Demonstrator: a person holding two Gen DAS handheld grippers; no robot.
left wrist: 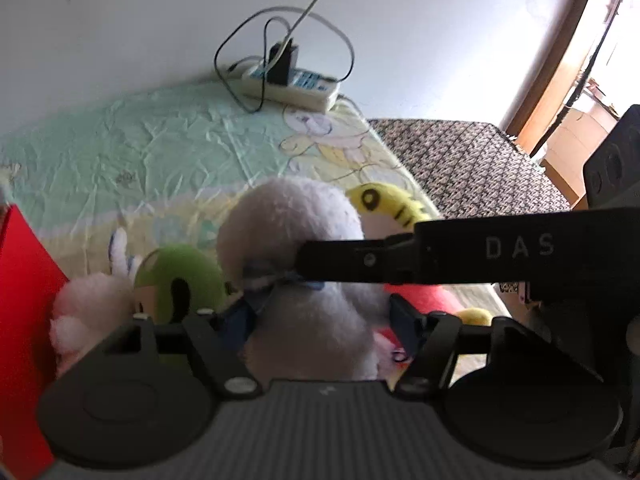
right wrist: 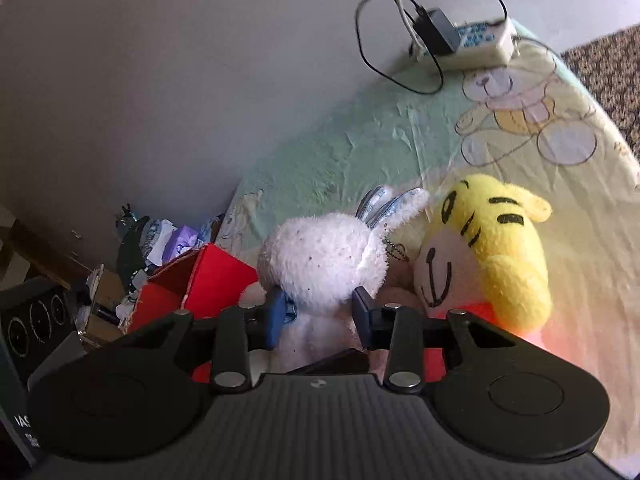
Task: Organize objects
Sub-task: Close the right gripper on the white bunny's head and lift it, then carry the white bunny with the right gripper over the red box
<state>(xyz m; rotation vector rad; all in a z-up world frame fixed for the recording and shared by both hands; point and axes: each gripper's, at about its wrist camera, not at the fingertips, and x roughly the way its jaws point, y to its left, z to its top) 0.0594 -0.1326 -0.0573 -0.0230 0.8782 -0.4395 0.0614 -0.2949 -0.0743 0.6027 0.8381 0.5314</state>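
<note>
Between my left gripper [left wrist: 320, 312] sits the white bunny [left wrist: 296, 232], squeezed at its tummy. My right gripper [right wrist: 320, 312] pinches its neck. It feels soft, light and squishy, so I hold the thin middle. Yellow tiger [right wrist: 492, 248] lies right of my fingers.

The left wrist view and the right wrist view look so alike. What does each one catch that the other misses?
Only the left wrist view shows a green plush, a speckled mat and a bright doorway. Only the right wrist view shows the yellow plush's face, the rabbit's ears and a clutter pile by the wall. Both show the white rabbit, gripped by the left gripper and the right gripper, plus the yellow plush, red box, power strip and bear-print sheet.
</note>
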